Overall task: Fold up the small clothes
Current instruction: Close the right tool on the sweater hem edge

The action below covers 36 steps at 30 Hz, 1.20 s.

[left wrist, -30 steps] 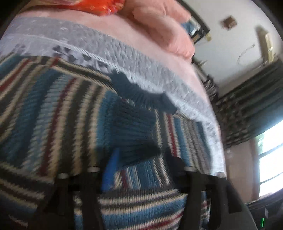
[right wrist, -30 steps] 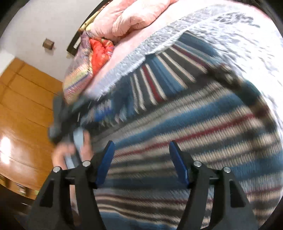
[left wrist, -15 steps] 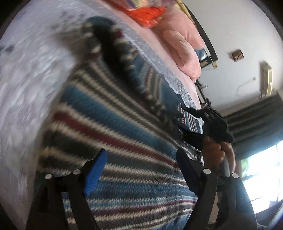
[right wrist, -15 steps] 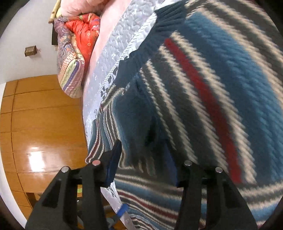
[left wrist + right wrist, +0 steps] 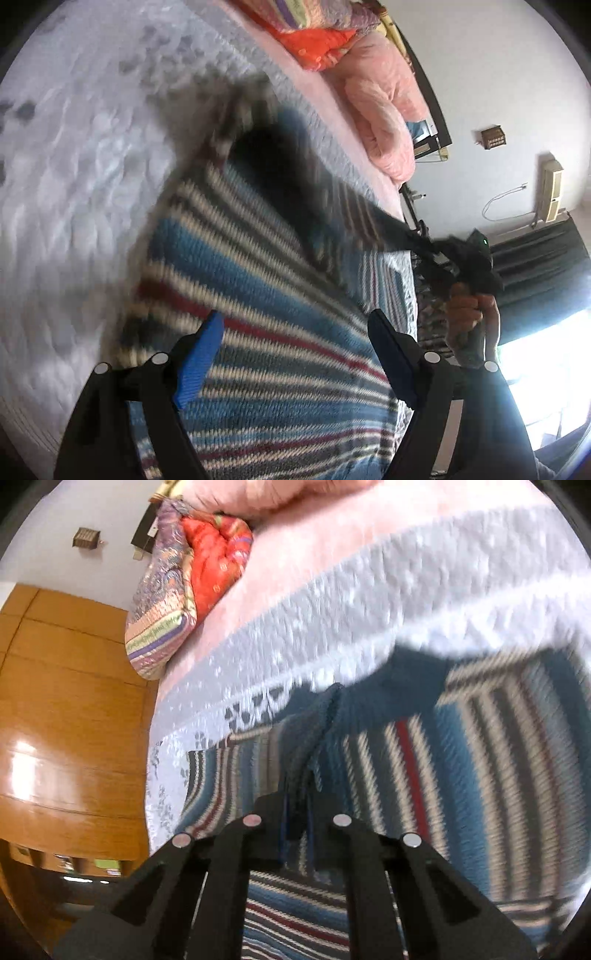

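A small knitted sweater (image 5: pixel 266 295) with blue, white, dark and red stripes lies on a pale grey quilted bedspread (image 5: pixel 74 166). My left gripper (image 5: pixel 295 347) hovers open just above the sweater's body, nothing between its blue pads. My right gripper (image 5: pixel 297 819) is shut on the sweater's dark blue ribbed edge (image 5: pixel 314 731), and the cloth rises in a ridge from its jaws. In the left wrist view the right gripper (image 5: pixel 443 254), in a person's hand (image 5: pixel 469 314), pulls a stretch of the sweater taut off the bed.
Pink bedding (image 5: pixel 384 110) and an orange and patterned cushion (image 5: pixel 199 565) lie at the head of the bed. A wooden wardrobe (image 5: pixel 66 720) stands beside the bed. Dark curtains (image 5: pixel 535 266) and a bright window (image 5: pixel 546 358) are on the far side.
My right gripper has shut on the sweater's dark ribbed edge and lifted it. My left gripper, which let go of the sweater earlier, stays open above it.
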### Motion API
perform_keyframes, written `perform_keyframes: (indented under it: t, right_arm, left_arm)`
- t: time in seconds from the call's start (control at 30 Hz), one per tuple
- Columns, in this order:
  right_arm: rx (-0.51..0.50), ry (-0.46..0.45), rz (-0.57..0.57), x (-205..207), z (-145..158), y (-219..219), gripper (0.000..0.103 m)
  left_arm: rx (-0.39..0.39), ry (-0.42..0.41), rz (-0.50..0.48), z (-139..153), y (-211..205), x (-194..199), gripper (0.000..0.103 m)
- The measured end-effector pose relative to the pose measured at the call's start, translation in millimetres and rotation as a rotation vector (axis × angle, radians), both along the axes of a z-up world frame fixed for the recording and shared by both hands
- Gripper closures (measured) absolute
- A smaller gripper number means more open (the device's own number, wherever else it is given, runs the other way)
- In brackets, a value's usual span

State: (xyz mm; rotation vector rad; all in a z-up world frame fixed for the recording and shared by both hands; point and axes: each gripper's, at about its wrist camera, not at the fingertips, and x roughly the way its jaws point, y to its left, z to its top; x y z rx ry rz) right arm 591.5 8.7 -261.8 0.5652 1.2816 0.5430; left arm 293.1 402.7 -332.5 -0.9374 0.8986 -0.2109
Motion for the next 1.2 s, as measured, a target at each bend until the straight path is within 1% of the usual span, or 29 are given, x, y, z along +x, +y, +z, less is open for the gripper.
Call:
perform_keyframes:
  t: [0.07,0.17,0.23,0.33,0.43,0.53,0.7,0.77,0.83,0.9,0.93,0.97,1.0,1.07,1.13,1.2]
  right_arm:
    - [-0.032,-0.029,-0.001,0.7,14.8,-15.0,0.097]
    - [-0.056,-0.051,-0.008,-1.9,23.6,-34.6,0.097]
    - [-0.073,-0.059,-0.016,-3.9,22.6,-48.1,0.097]
    - [-0.093,-0.055,-0.023,-7.4,10.1,-60.3,0.097]
    - [-0.111,-0.039,-0.031,-15.5,-10.3,-75.0,0.097]
    - [-0.128,-0.032,-0.039,-20.6,-31.2,-79.3,0.097]
    - [-0.148,-0.023,-0.053,-29.7,-61.4,-90.3,0.097]
    - [-0.170,-0.014,-0.048,-31.7,-74.1,-90.8,0.096]
    - [-0.200,-0.019,-0.028,-34.5,-82.1,-88.4,0.093]
    - [-0.172,-0.023,-0.035,-33.6,-74.5,-93.5,0.085]
    - [-0.168,-0.059,-0.058,-30.6,-62.6,-99.0,0.084]
    - [-0.162,-0.084,-0.073,-27.2,-54.3,-102.9,0.084]
    - [-0.121,-0.099,-0.100,-18.3,-43.5,-109.8,0.084]
    - [-0.056,-0.088,-0.109,-5.8,-39.5,-112.8,0.084]
    - [-0.016,-0.062,-0.088,6.1,-46.0,-107.3,0.084]
    - [0.018,0.004,-0.042,11.8,-66.7,-95.8,0.084]
  left_arm:
    - [0.021,-0.027,0.001,13.0,7.3,12.4,0.023]
    - [0.064,-0.065,-0.007,32.7,15.4,34.2,0.023]
    - [0.081,-0.079,-0.019,41.5,19.1,51.6,0.023]
    - [0.086,-0.075,-0.043,44.4,22.6,76.8,0.023]
    - [0.094,-0.048,-0.086,36.0,18.2,103.1,0.023]
    - [0.120,-0.002,-0.133,18.3,7.3,127.3,0.024]
    - [0.155,0.046,-0.161,0.0,-0.1,148.0,0.024]
    - [0.167,0.078,-0.171,-9.4,1.0,156.6,0.024]
    - [0.163,0.113,-0.177,-15.7,1.3,162.2,0.024]
    - [0.161,0.104,-0.188,-8.0,2.3,168.1,0.024]
    - [0.164,0.081,-0.192,1.3,3.9,174.5,0.024]
    - [0.167,0.060,-0.194,10.6,5.7,181.1,0.023]
    - [0.165,0.043,-0.193,18.1,7.8,188.0,0.023]
    - [0.140,0.013,-0.192,30.7,13.0,205.6,0.023]
    - [0.125,0.006,-0.191,33.5,16.0,224.2,0.023]
    - [0.111,0.040,-0.203,20.7,16.6,244.5,0.023]
